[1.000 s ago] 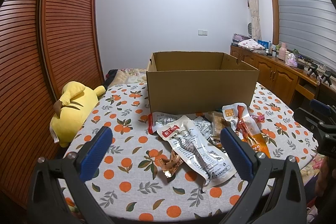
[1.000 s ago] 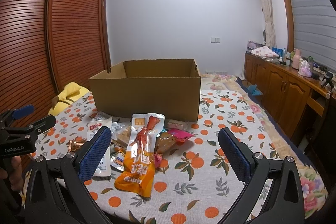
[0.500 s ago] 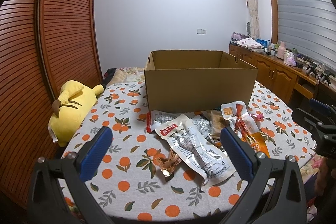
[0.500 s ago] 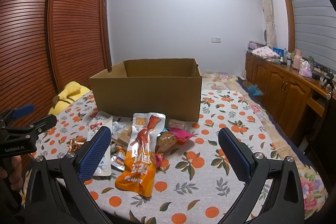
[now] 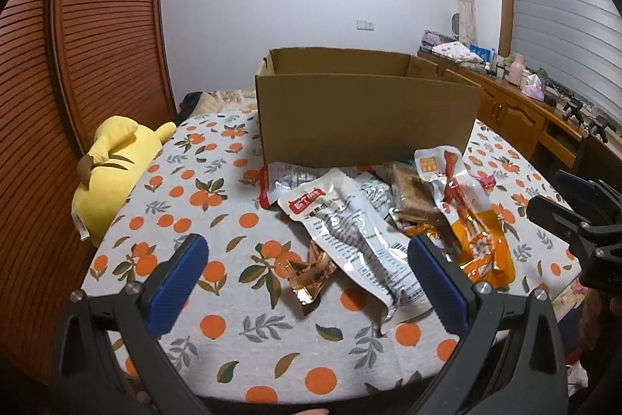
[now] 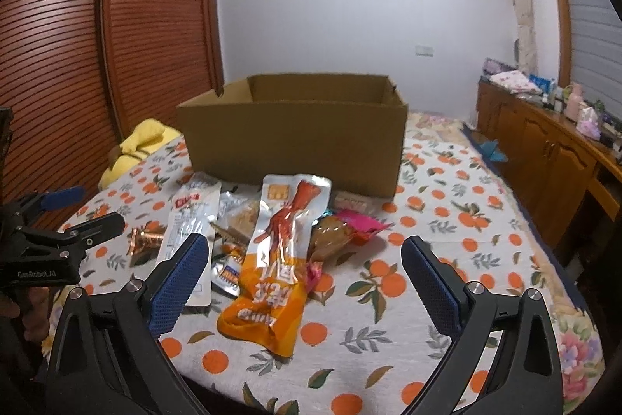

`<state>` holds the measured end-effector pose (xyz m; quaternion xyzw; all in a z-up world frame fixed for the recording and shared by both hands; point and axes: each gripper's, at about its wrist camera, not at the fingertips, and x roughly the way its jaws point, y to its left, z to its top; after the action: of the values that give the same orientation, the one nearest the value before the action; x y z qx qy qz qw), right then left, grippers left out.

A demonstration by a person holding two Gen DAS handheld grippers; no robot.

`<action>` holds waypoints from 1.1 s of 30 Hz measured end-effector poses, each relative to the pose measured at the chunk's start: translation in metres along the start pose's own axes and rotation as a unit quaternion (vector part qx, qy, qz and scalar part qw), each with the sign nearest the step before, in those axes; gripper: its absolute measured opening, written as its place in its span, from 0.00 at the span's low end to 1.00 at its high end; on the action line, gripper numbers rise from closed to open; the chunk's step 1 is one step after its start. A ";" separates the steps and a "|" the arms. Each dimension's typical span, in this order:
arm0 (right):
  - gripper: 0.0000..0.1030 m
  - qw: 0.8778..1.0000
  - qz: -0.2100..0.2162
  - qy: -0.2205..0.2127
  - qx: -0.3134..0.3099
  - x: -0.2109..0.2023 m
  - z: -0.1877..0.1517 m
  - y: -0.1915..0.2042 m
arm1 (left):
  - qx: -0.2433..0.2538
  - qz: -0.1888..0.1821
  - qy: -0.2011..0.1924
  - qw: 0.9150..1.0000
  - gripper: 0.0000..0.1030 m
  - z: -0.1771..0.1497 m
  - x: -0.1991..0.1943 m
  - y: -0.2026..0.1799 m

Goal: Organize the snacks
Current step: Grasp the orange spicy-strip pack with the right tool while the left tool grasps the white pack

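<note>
An open cardboard box (image 5: 365, 119) (image 6: 295, 139) stands on a table with an orange-print cloth (image 5: 217, 220). In front of it lies a heap of snack packets: a long silver-white pouch (image 5: 353, 236) (image 6: 190, 220), an orange pouch with a red picture (image 5: 470, 224) (image 6: 276, 259), a small copper-foil snack (image 5: 311, 271) (image 6: 145, 240), a brown packet (image 6: 330, 232) and a pink one (image 6: 359, 222). My left gripper (image 5: 307, 279) hovers open just short of the silver pouch and foil snack. My right gripper (image 6: 303, 275) hovers open over the orange pouch. Neither holds anything.
A yellow plush toy (image 5: 116, 162) lies at the table's left edge beside the slatted wooden wardrobe (image 5: 97, 45). Wooden cabinets with clutter (image 6: 552, 150) run along the right wall. The other gripper shows at each view's side: right gripper (image 5: 583, 224), left gripper (image 6: 46, 240).
Both grippers have moved down and forward toward the snack heap, which now looks larger and closer. Nothing on the table has shifted, and both stay open.
</note>
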<state>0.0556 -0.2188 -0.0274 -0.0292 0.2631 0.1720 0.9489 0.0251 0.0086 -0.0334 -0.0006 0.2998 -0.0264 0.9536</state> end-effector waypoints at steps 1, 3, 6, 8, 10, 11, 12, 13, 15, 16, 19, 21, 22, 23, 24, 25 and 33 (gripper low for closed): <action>0.98 1.000 0.006 0.005 -0.001 0.004 -0.001 0.000 | 0.001 -0.001 0.003 1.000 1.00 0.000 0.002 0.001; 0.96 1.000 0.020 0.020 -0.002 0.013 0.000 0.000 | 0.002 -0.006 0.011 1.000 1.00 0.000 0.007 0.003; 0.90 0.998 0.044 0.047 -0.004 0.029 0.000 -0.001 | 0.005 -0.015 0.023 1.000 1.00 0.000 0.014 0.005; 0.84 0.996 0.060 0.069 -0.005 0.042 0.001 -0.002 | 0.009 -0.021 0.032 0.999 0.99 0.001 0.018 0.005; 0.80 0.994 0.069 0.086 -0.007 0.052 0.001 -0.001 | 0.009 -0.029 0.041 0.999 0.99 0.002 0.023 0.006; 0.80 0.993 0.072 0.094 -0.012 0.058 0.001 0.000 | 0.009 -0.032 0.045 0.998 0.99 0.003 0.026 0.006; 0.78 0.992 0.070 0.101 -0.016 0.063 0.001 0.001 | 0.008 -0.034 0.047 0.998 0.99 0.004 0.027 0.006; 0.77 0.992 0.069 0.109 -0.018 0.069 0.001 0.001 | 0.007 -0.036 0.048 0.998 0.99 0.005 0.029 0.006; 0.77 0.990 0.071 0.123 -0.015 0.079 0.002 0.000 | 0.003 -0.043 0.055 0.998 0.99 0.009 0.033 0.006; 0.77 0.989 0.071 0.128 -0.014 0.082 0.002 0.000 | -0.001 -0.052 0.061 0.997 0.99 0.011 0.036 0.007; 0.76 0.988 0.068 0.138 -0.018 0.090 0.001 0.001 | -0.008 -0.064 0.082 0.995 0.99 0.016 0.048 0.007; 0.76 0.988 0.062 0.142 -0.027 0.094 0.001 0.003 | -0.014 -0.072 0.094 0.993 0.99 0.019 0.056 0.006; 0.76 0.988 0.058 0.143 -0.030 0.095 0.001 0.003 | -0.017 -0.077 0.101 0.992 0.99 0.020 0.061 0.006; 0.76 0.987 0.056 0.145 -0.033 0.096 0.000 0.004 | -0.021 -0.081 0.111 0.990 0.99 0.022 0.067 0.005; 0.75 0.987 0.054 0.146 -0.035 0.096 0.000 0.004 | -0.022 -0.083 0.117 0.989 0.99 0.023 0.071 0.004; 0.75 0.987 0.051 0.148 -0.039 0.097 -0.002 0.004 | -0.023 -0.085 0.124 0.988 0.98 0.023 0.076 0.002; 0.65 0.986 0.055 0.151 -0.045 0.091 -0.003 0.003 | -0.002 -0.079 0.167 0.983 0.98 0.027 0.104 -0.014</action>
<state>0.1263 -0.1878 -0.0767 -0.0827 0.3964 0.2293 0.8851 0.1245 -0.0108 -0.0705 -0.0219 0.4537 -0.1008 0.8852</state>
